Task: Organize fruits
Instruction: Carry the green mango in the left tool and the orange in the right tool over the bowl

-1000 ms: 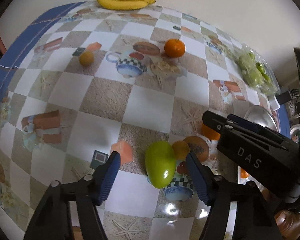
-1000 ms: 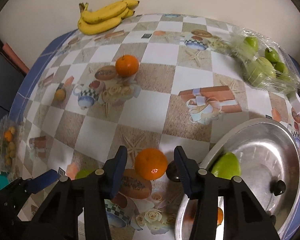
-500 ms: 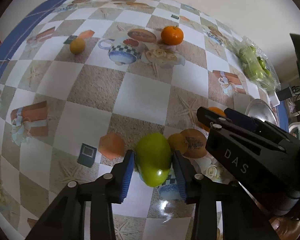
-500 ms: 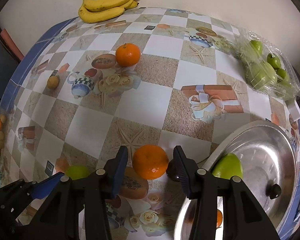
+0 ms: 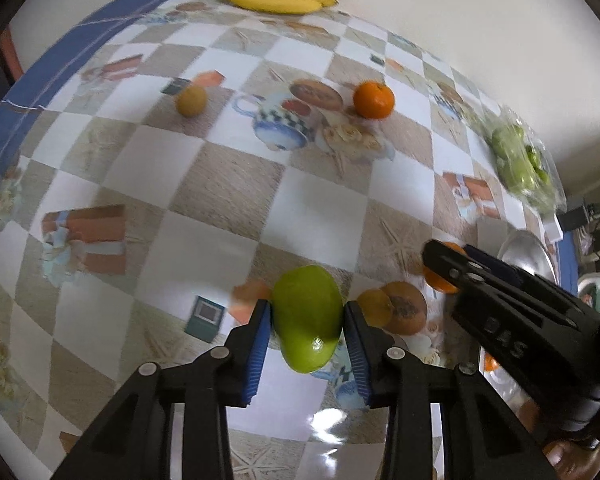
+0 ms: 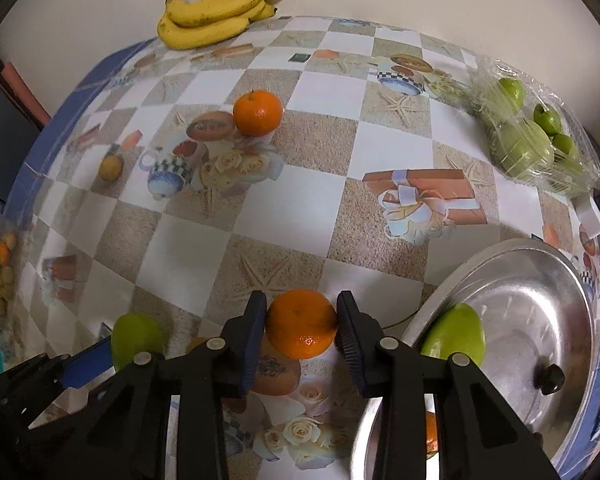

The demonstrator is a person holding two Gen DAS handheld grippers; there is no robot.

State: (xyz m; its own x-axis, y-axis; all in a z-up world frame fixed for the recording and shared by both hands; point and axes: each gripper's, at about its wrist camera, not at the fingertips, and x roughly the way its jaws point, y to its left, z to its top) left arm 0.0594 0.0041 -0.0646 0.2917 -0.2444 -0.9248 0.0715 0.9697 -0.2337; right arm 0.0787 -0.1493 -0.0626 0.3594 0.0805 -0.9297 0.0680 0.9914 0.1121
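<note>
In the left wrist view the right tongs (image 5: 440, 256) cover most of an orange (image 5: 440, 280), leaving only slivers of peel. Beyond them the steel pan (image 5: 524, 252) is largely hidden and runs out at the picture's edge. Ahead and right of the left tongs, the bagged green fruit (image 5: 516, 160) is smeared by blur. In the right wrist view, far left of the right tongs, a bag of small fruit (image 6: 0, 276) is blurred and cut off. Beneath the right finger, an orange thing (image 6: 431, 428) in the pan is barely visible.
</note>
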